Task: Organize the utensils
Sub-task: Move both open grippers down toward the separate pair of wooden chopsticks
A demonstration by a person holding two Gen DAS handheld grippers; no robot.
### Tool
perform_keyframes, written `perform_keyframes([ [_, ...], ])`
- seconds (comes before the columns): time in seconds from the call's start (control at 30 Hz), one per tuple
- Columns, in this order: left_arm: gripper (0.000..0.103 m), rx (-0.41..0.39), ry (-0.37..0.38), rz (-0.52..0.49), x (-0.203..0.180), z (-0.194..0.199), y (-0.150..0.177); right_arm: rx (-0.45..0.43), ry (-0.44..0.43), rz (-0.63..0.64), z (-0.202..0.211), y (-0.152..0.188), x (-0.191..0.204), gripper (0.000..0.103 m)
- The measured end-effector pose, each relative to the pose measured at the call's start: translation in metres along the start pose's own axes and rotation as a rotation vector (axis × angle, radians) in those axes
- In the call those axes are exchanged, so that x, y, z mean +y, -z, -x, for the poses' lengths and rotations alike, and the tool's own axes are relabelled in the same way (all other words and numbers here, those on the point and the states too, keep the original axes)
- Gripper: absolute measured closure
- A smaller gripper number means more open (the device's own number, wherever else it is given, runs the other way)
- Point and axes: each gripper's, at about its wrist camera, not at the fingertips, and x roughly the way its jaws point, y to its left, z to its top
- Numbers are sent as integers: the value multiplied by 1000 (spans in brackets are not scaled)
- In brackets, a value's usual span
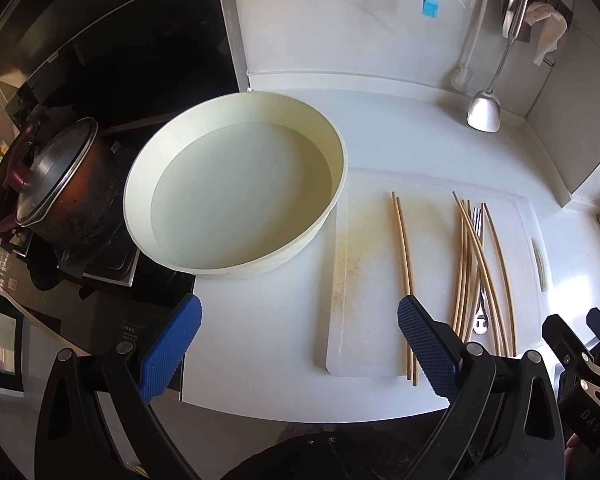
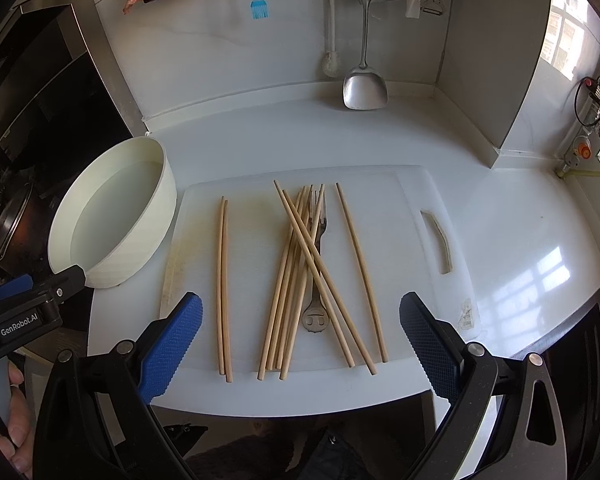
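Two grippers, both wide open, nothing held. Right gripper point(image 2: 300, 344) hovers over near edge of white cutting board point(image 2: 404, 216), centred on the messy pile of chopsticks point(image 2: 300, 264). Left gripper point(image 1: 298, 344) sits over the counter betw. cream basin point(image 1: 236, 184) and the board's left part; its right finger is just above the near ends of the tidy pair point(image 2: 223, 288).

Layout on board: tidy pair on left, parallel & touching; crossed pile in middle w/ a metal fork point(image 2: 319, 264) buried under it; single chopstick point(image 2: 360, 272) off to the right, apart from pile. Basin is just left of board, looks to hold clear water, no utensils in it.

Step, my read: early, sorting not far along; next is prob. pulling one stick from the pile.

Tips: take a top-crossing stick first, not a buried one. Grip near the near end where sticks fan apart, so the fingers don't catch two. Lift straight up, slow, else neighbours roll. Leave fork till sticks are clear. Thin round sticks slip, so close fully before moving.
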Motion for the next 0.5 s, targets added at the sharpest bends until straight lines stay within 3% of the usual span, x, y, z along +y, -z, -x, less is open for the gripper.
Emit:
perform_keyframes([
  [0.5, 6, 20, 106, -119, -11, -34, 17, -54, 38, -166, -5, 42, -41, 9],
])
